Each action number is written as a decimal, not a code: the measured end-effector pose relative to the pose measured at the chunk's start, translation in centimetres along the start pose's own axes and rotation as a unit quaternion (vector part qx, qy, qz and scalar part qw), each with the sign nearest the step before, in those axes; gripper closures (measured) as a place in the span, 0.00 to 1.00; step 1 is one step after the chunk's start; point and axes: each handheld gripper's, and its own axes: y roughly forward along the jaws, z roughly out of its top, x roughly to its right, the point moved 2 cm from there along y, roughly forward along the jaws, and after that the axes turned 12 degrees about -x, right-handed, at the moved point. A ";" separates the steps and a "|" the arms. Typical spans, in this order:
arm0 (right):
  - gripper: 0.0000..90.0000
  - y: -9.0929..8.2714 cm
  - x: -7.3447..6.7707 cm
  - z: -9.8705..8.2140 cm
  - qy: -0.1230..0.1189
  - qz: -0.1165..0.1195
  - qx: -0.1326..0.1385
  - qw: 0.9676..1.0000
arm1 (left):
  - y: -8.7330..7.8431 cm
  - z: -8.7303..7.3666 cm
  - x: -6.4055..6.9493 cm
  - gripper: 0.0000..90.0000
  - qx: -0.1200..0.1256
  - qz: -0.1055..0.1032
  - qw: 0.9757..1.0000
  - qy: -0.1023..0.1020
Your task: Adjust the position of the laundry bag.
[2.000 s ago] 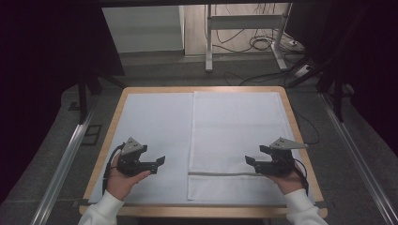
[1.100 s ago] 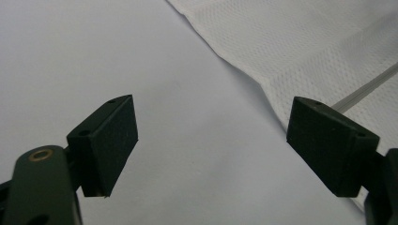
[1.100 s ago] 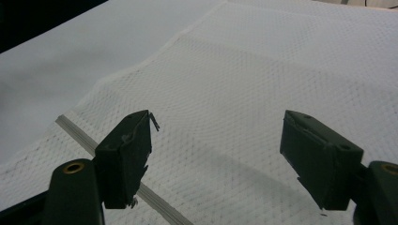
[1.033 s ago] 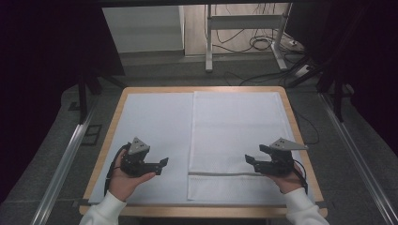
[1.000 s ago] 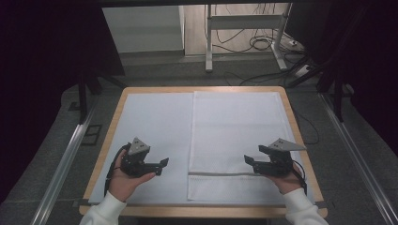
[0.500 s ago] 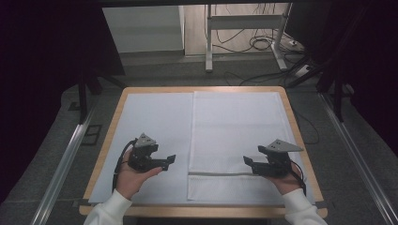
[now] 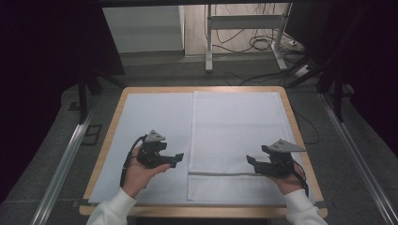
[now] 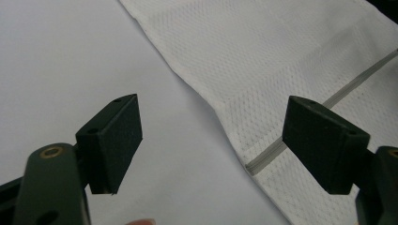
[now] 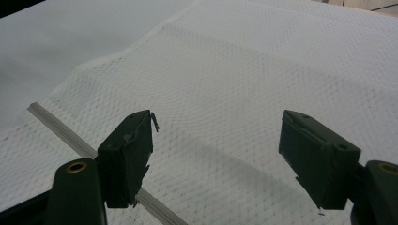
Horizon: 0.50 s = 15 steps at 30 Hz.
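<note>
Just ahead of the left gripper (image 7: 177,158), whose jaws are standing wide apart with nothing between them, the left edge of the white mesh-weave cloth with a thin grey stripe (image 7: 237,140) is lying flat on the pale sheet-covered wooden table (image 7: 141,126). In the left gripper view the cloth's hem (image 8: 220,117) is running diagonally between the two black pads, with the grey stripe (image 8: 267,154) ending beside the right-hand pad; the jaws have just been narrowing a touch, yet nothing is sitting between them and they are not pressing on the fabric. The right gripper (image 7: 252,161) is hovering over the cloth's near part, jaws likewise released and empty, with the stripe passing under its left-hand pad in the right gripper view (image 9: 61,129). The cloth is lying fully spread, unfolded and unlifted, so the work appears to be at its very start: both grippers are lining up on the near edge, and the grasping, lifting and any folding are all yet to come.
</note>
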 end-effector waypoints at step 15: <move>0.29 0.1 0.1 0.0 -0.003 -0.006 -0.001 1.000 | 3.7 0.2 0.5 0.30 -0.040 -0.001 0.999 -0.017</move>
